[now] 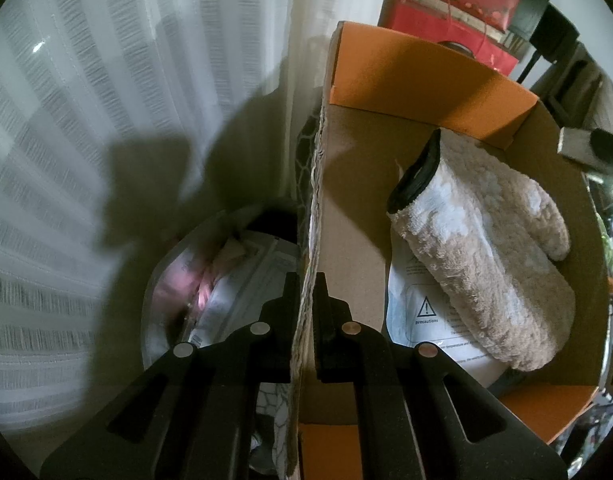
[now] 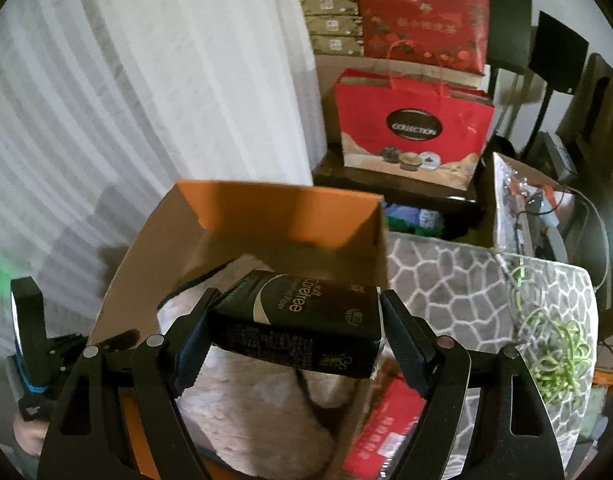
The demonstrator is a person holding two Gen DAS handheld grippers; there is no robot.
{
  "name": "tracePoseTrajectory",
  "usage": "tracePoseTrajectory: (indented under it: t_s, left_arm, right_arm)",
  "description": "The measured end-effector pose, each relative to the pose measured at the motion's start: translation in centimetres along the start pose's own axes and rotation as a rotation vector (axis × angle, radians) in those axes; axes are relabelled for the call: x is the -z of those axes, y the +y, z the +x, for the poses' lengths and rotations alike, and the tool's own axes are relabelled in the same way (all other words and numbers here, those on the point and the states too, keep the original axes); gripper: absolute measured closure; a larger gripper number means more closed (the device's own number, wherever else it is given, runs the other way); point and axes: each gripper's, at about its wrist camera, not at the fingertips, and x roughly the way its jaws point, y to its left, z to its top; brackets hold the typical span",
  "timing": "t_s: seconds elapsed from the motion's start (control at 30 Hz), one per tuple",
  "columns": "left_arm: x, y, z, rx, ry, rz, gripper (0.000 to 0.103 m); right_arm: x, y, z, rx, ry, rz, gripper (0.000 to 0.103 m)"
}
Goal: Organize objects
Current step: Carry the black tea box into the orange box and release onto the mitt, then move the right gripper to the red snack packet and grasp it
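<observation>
Cardboard wall pinched thin between clenched jaws: the left gripper (image 1: pixel 306 312) clamps the near side of the cardboard box (image 1: pixel 434 80), most likely to steady it and keep the opening still while the other hand loads it. Inside the box a fluffy beige mitt (image 1: pixel 478 248) lies on a printed plastic packet (image 1: pixel 430 320), leaving room along the near wall. The right gripper (image 2: pixel 294 328) grasps a dark tissue pack (image 2: pixel 302 320) by its two short ends, jaws spread wide to span its length, so the pack hangs level. It hovers over the box's open top, above the mitt, which suggests it is meant to go in beside or onto the mitt. Red gift bags (image 2: pixel 414 128) stand behind, well apart.
</observation>
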Motion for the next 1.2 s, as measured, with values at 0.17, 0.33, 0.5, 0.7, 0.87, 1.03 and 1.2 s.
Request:
tracePoseTrajectory:
  t_s: [0.17, 0.33, 0.5, 0.7, 0.87, 1.03, 1.2]
  left_arm:
    - [0.0, 0.0, 0.0, 0.000, 0.000, -0.003, 0.098]
    - [0.0, 0.0, 0.0, 0.001, 0.000, -0.003, 0.098]
    - [0.0, 0.0, 0.0, 0.002, 0.000, -0.003, 0.098]
    - [0.0, 0.0, 0.0, 0.000, 0.001, -0.002, 0.098]
    - [0.0, 0.0, 0.1, 0.001, 0.001, -0.003, 0.098]
    - [0.0, -0.1, 0.2, 0.001, 0.002, -0.005, 0.098]
    - [0.0, -0.2, 0.2, -0.001, 0.003, -0.005, 0.098]
  right_arm:
    - [1.1, 1.7, 1.6, -0.021, 0.031, -0.028, 0.022]
    - [1.9, 3.1, 2.8, -0.028, 0.050, -0.054, 0.022]
    - [2.3, 4.2, 3.3, -0.040, 0.059, -0.078, 0.022]
    - [2.7, 4.8, 3.8, -0.057, 0.074, -0.092, 0.021]
    - [2.7, 4.7, 3.2, -0.061, 0.062, -0.094, 0.018]
    - [2.5, 4.2, 1.9, -0.065, 0.045, -0.092, 0.018]
    - [2.3, 2.9, 0.2, -0.054, 0.022, -0.081, 0.018]
